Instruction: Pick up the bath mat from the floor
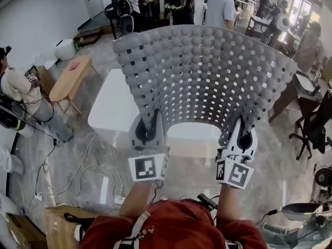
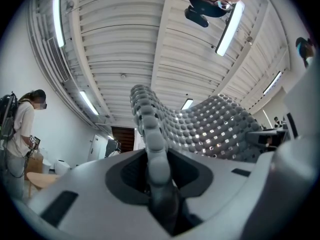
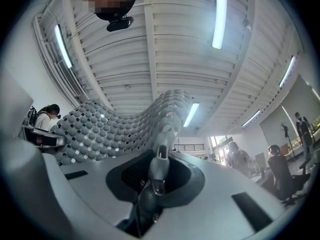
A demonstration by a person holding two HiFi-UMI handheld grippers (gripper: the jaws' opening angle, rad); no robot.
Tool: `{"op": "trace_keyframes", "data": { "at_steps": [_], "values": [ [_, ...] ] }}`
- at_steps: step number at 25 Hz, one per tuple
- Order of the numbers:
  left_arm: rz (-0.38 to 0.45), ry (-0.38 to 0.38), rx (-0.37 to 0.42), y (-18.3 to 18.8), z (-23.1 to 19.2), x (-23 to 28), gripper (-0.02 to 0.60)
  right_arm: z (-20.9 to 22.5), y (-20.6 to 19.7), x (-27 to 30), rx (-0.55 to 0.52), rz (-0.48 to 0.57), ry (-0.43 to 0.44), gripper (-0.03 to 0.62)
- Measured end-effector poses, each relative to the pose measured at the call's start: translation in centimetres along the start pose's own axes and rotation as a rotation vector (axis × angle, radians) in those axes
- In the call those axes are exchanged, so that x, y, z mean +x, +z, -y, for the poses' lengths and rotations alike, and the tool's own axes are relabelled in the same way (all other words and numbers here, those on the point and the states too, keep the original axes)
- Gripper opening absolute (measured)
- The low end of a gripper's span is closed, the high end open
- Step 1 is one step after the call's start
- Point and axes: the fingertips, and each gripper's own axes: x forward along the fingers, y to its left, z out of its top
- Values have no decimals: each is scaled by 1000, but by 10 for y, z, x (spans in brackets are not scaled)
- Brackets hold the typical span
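Note:
The grey bath mat (image 1: 202, 71), bumpy with square holes, is held up in the air and arches between both grippers in the head view. My left gripper (image 1: 149, 130) is shut on the mat's near left corner, and my right gripper (image 1: 239, 136) is shut on its near right corner. In the left gripper view the mat's edge (image 2: 152, 134) runs straight into the closed jaws and its sheet curves off to the right. In the right gripper view the mat's edge (image 3: 162, 149) is pinched between the jaws and the sheet spreads to the left.
Below the mat stands a white table (image 1: 111, 108). A low wooden bench (image 1: 70, 82) is at the left, next to a person (image 1: 21, 95). Cables (image 1: 78, 175) and a cardboard box (image 1: 65, 222) lie near my feet. Office chairs (image 1: 314, 131) stand at the right.

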Motion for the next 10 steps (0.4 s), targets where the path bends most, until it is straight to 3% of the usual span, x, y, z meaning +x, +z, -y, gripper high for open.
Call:
{"op": "trace_keyframes", "data": {
  "at_steps": [10],
  "values": [
    [2,-19,-5,5,6,-4,112,4,6,-7,-24,-4,-18,57]
  ]
}}
